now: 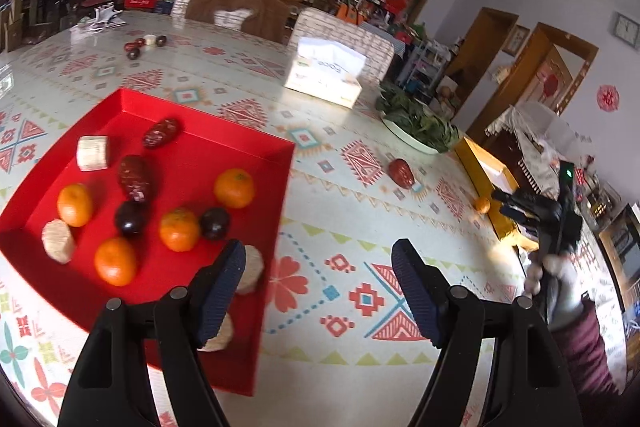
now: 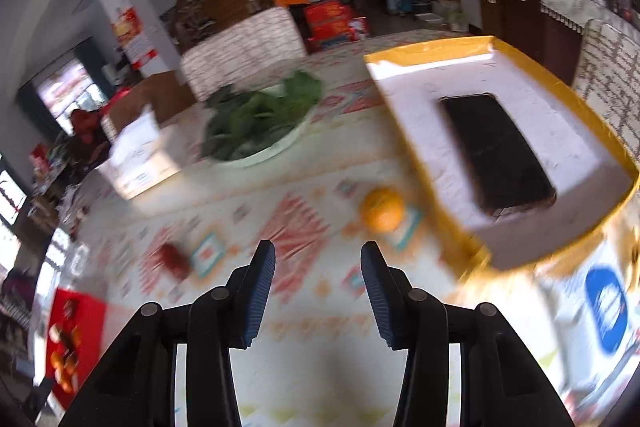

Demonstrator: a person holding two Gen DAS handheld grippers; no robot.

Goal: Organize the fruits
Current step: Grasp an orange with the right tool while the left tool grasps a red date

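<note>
- Left wrist view: the left gripper hangs over the patterned table, jaws spread with nothing between them; its left pad overlaps the near right edge of the red tray.
- In the tray lie four oranges, two red dates, two dark plums and several pale cut chunks, all loose and mostly apart from one another (one chunk sits partly hidden behind the left pad).
- Out on the table, a lone date lies right of the tray, near a bowl of greens.
- Farther right, a stray orange sits just beside a yellow box.
- The right gripper shows at the right edge, held by a gloved hand with a dark red sleeve; from here I cannot tell how its jaws stand.
- A tissue box stands behind the tray, and a small cluster of fruit lies at the far end.
- Right wrist view (blurred): the right gripper points down at the table, jaws partly apart and empty.
- The orange lies ahead of the right pad, touching or nearly touching the yellow box, which holds a dark flat slab.
- The date is off to the left, the greens beyond it.
- The tray shows at the lower left edge.
</note>
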